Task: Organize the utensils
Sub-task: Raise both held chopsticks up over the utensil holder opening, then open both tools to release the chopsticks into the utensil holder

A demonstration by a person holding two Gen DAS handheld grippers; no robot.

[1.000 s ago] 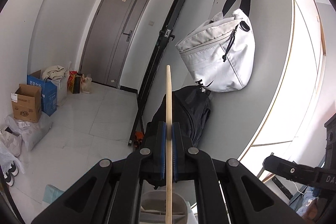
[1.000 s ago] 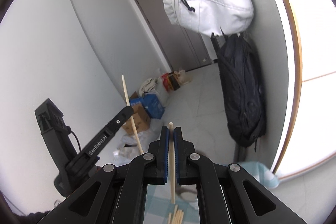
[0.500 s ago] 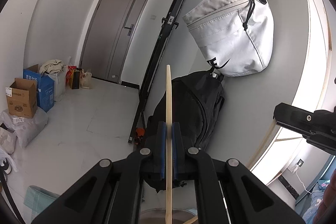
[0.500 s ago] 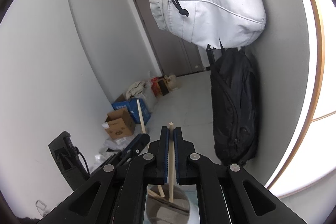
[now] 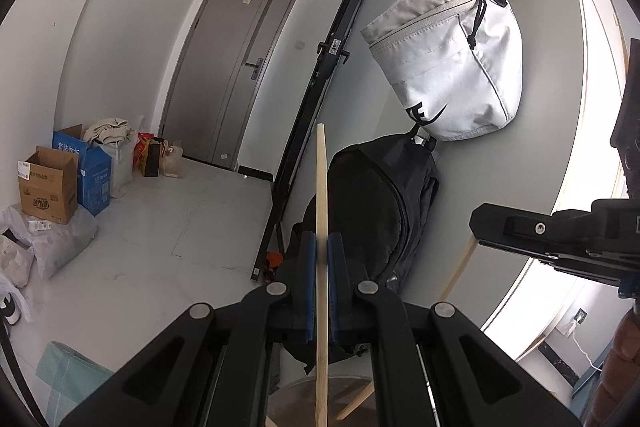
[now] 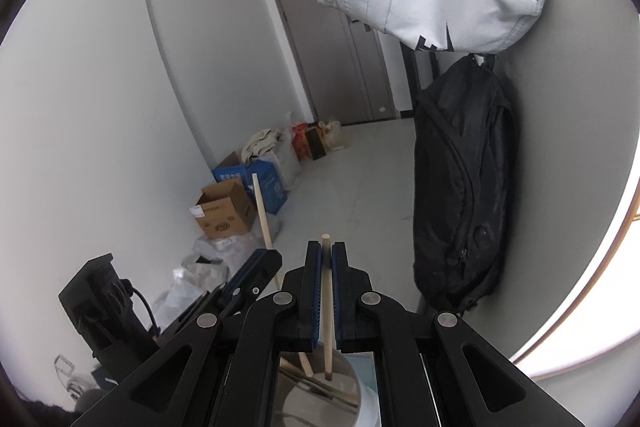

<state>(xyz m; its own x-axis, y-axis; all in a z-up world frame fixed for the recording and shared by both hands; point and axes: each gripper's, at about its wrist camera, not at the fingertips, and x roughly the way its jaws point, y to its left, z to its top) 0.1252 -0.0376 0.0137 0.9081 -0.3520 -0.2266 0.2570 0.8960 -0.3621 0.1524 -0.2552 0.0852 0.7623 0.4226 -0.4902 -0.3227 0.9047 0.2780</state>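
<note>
My left gripper [image 5: 322, 247] is shut on a wooden chopstick [image 5: 321, 187] that stands upright, its lower end over a round metal holder [image 5: 304, 401] below. My right gripper [image 6: 326, 255] is shut on a second wooden chopstick [image 6: 327, 291], whose lower end reaches into the metal holder [image 6: 320, 391], where another stick lies. The right gripper [image 5: 560, 239] with its chopstick [image 5: 460, 263] shows at the right of the left wrist view. The left gripper [image 6: 252, 275] with its chopstick [image 6: 262, 215] shows at the left of the right wrist view.
A white bag [image 5: 448, 63] hangs on the wall above a black backpack [image 5: 376, 203]. A black folded frame [image 5: 320, 99] leans beside them. Cardboard boxes [image 5: 50, 183] and bags stand by the grey door [image 5: 236, 75]. A teal cloth [image 5: 64, 375] lies at the lower left.
Both grippers have shifted a little while holding their chopsticks. The right gripper now sits lower in the left wrist view, and its chopstick tip stays inside the holder.
</note>
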